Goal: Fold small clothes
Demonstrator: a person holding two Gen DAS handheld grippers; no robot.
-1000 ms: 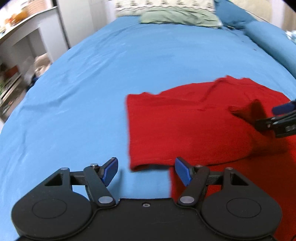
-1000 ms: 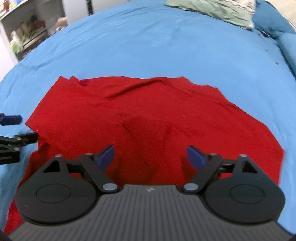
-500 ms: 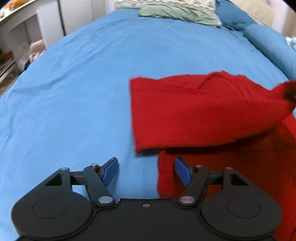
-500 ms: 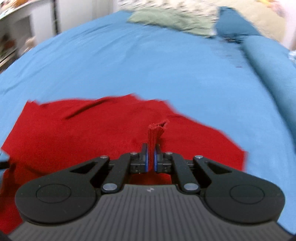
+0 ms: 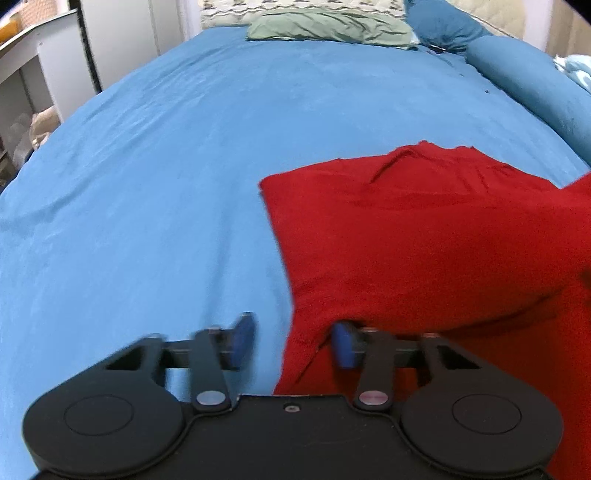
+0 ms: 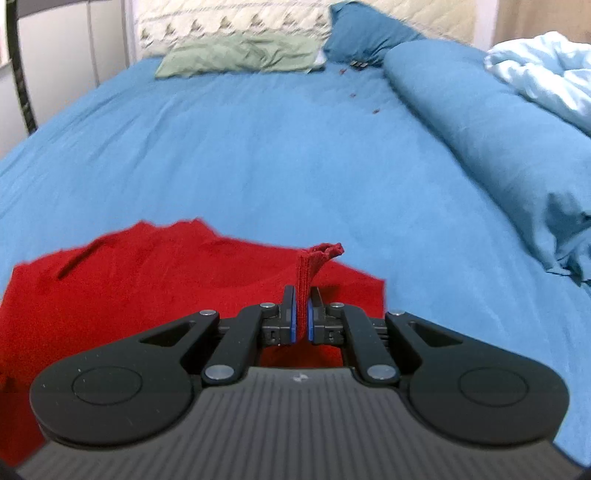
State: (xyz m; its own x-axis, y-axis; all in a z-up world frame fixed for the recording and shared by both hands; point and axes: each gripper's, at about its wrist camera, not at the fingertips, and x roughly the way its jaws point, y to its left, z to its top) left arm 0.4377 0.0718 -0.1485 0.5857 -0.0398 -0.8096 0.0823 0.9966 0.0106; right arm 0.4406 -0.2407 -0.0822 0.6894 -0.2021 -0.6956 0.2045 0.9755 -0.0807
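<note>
A red knitted garment [image 5: 424, 236] lies on the blue bedsheet [image 5: 166, 184], partly doubled over itself. My left gripper [image 5: 291, 345] is open, its blue pads either side of the garment's near left edge, not closed on it. My right gripper [image 6: 302, 314] is shut on a pinched edge of the red garment [image 6: 147, 280], and a strip of fabric stands up between the pads. The lifted part shows in the left wrist view at the right edge.
A green pillow [image 6: 240, 55] and a patterned headboard cushion [image 6: 229, 18] lie at the far end. A rolled blue duvet [image 6: 498, 129] and a pale blue blanket [image 6: 546, 70] run along the right side. Shelves [image 5: 22, 92] stand beyond the bed's left edge.
My right gripper closed on the garment's edge and lifted it up and away. My left gripper moved forward so the garment's near edge sits between its open pads.
</note>
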